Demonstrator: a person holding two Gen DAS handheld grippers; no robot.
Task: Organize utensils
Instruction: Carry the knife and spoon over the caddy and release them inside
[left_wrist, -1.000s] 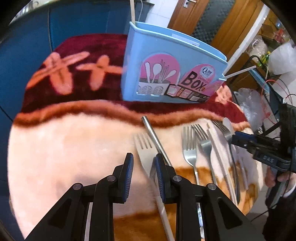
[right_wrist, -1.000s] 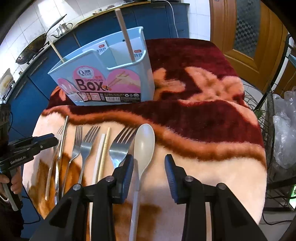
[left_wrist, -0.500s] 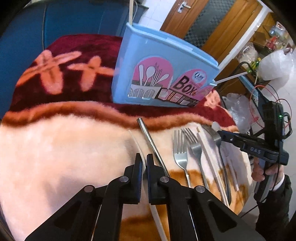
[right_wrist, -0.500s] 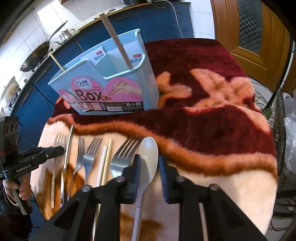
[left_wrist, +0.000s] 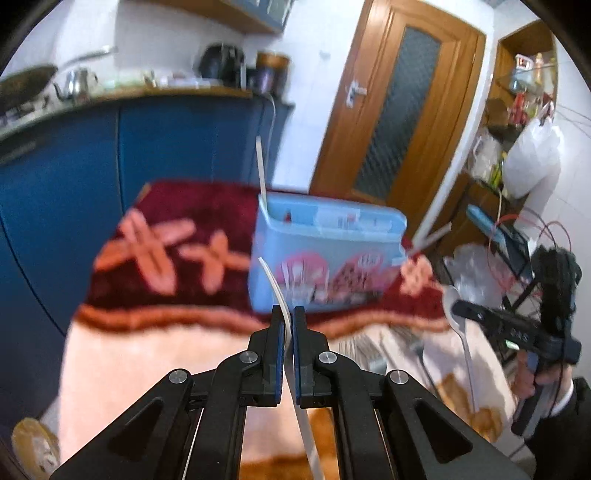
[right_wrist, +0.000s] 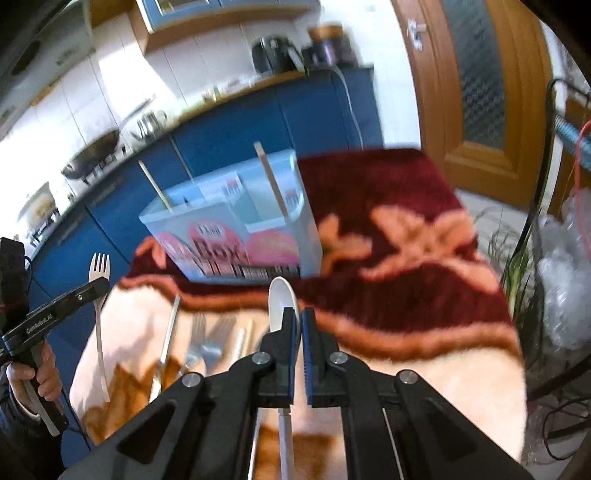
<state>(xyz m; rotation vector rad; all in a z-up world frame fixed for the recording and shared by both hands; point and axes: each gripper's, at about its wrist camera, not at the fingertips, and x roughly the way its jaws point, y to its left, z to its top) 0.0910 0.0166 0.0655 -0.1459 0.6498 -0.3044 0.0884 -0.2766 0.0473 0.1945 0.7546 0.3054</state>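
Note:
My left gripper (left_wrist: 289, 314) is shut on a white plastic fork (left_wrist: 275, 284), seen edge-on and lifted off the blanket. The right wrist view shows that fork (right_wrist: 99, 264) held up at the left by the left gripper (right_wrist: 96, 290). My right gripper (right_wrist: 298, 317) grips a white spoon (right_wrist: 279, 299), its jaws closing the last bit with the pads pressing on the handle. In the left wrist view the spoon (left_wrist: 451, 301) hangs from the right gripper (left_wrist: 460, 307). The blue utensil box (left_wrist: 325, 258) (right_wrist: 229, 229) stands upright behind, with chopsticks (right_wrist: 273, 184) in it.
Metal forks (right_wrist: 207, 343), a metal rod (right_wrist: 168, 332) and chopsticks (right_wrist: 245, 338) lie on the plush red-and-peach blanket (right_wrist: 406, 295). Blue cabinets (left_wrist: 166, 147) stand behind the table. A wooden door (left_wrist: 399, 103) and a wire rack with plastic bags (right_wrist: 561, 295) are to the right.
Both grippers closed, the left on the white fork and the right on the white spoon. Both then rose off the blanket, and the views tilted up towards the box and kitchen.

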